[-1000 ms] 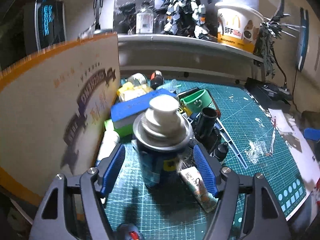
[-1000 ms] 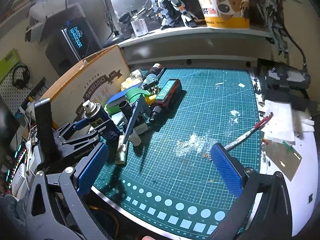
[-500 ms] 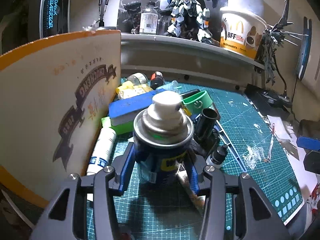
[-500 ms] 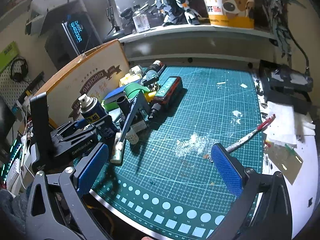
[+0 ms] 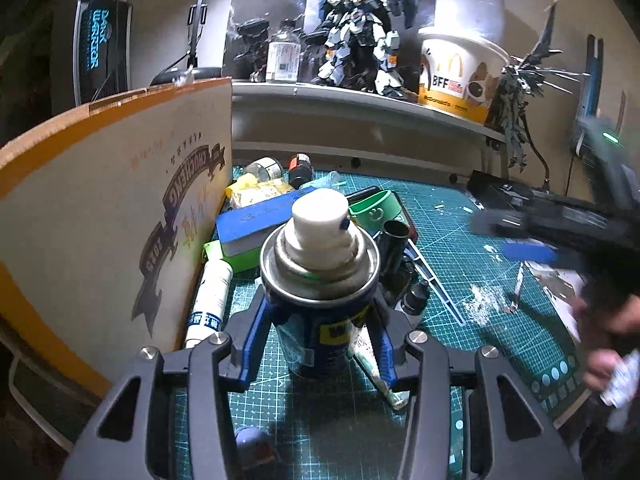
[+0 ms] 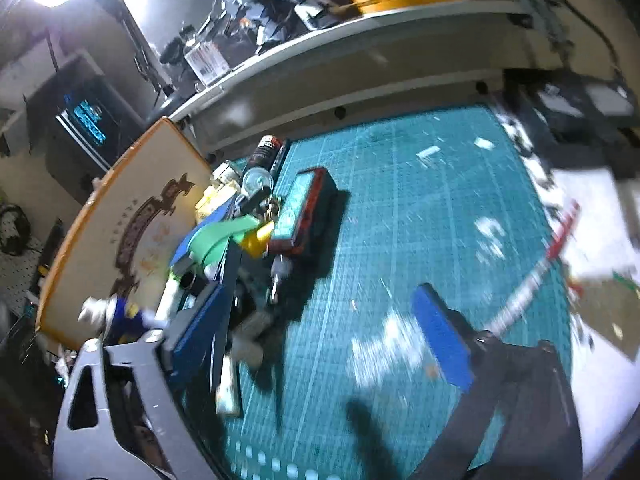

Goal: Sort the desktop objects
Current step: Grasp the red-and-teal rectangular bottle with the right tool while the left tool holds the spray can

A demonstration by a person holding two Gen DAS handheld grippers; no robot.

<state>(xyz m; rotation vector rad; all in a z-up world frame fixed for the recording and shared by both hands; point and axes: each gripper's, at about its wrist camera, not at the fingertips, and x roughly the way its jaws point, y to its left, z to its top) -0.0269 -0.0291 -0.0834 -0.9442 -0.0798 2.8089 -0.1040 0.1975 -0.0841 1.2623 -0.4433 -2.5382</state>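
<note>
1. Left hand-held gripper (image 5: 318,344): blue pads clamped on both sides of the spray can (image 5: 320,292); grasp sits low on the body.
2. Spray can: upright, white cap up, at the near left of the cutting mat (image 5: 460,352), just beside the cardboard box (image 5: 112,216).
3. Step in hand, by judgement: carry the can to its sorted place. Lift straight up, keep it vertical, and clear the tube (image 5: 372,364) lying against its base.
4. Clutter behind: white tube (image 5: 210,300), blue block (image 5: 256,220), green ring (image 5: 376,210); avoid sweeping them.
5. Right hand-held gripper (image 6: 316,340): jaws wide apart, holding nothing, blurred, above the mat to the right; keep it out of the can's path.
</note>
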